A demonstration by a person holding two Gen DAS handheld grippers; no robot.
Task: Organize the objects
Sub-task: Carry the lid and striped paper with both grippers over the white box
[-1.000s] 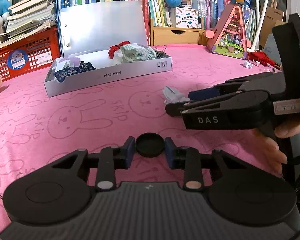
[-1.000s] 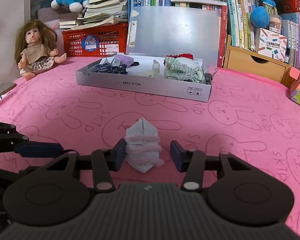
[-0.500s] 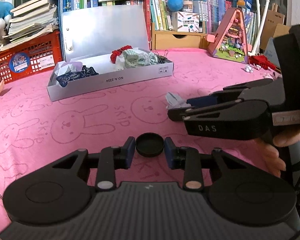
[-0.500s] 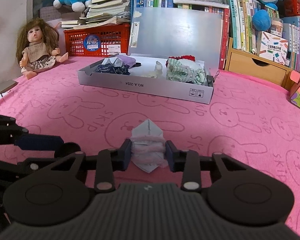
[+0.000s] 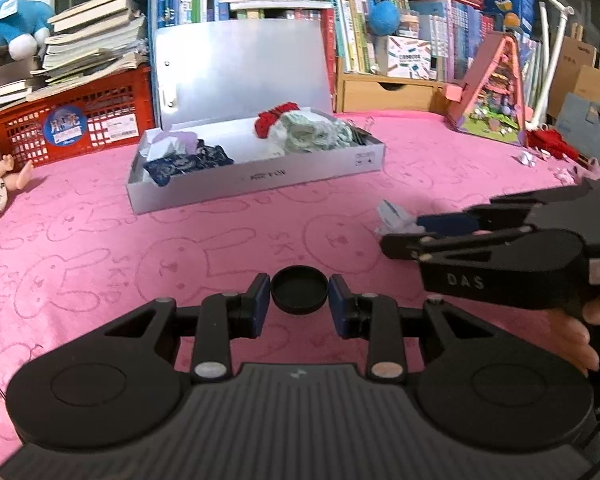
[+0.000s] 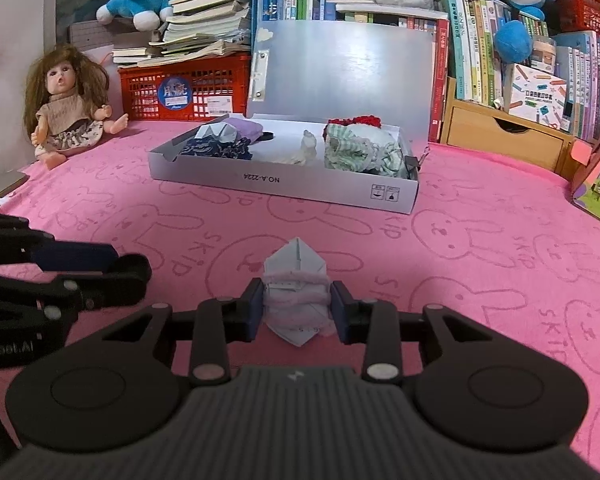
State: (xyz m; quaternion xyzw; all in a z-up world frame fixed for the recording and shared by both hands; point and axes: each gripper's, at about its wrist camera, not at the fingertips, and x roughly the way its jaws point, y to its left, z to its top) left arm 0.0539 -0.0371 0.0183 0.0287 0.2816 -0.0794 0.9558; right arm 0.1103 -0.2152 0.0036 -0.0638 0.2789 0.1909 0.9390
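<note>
Here the box (image 6: 284, 184) holds folded cloths; each hand-held gripper (image 6: 298, 306) grips something.

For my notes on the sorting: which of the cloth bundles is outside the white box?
The pale bundle wrapped in pink, held by the right gripper above the pink cloth. The dark blue and green striped bundles lie inside the white box.

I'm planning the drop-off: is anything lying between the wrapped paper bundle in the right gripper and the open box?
Nothing visible does. The right gripper is shut on the bundle, and only bare pink cloth lies before the box.
</note>
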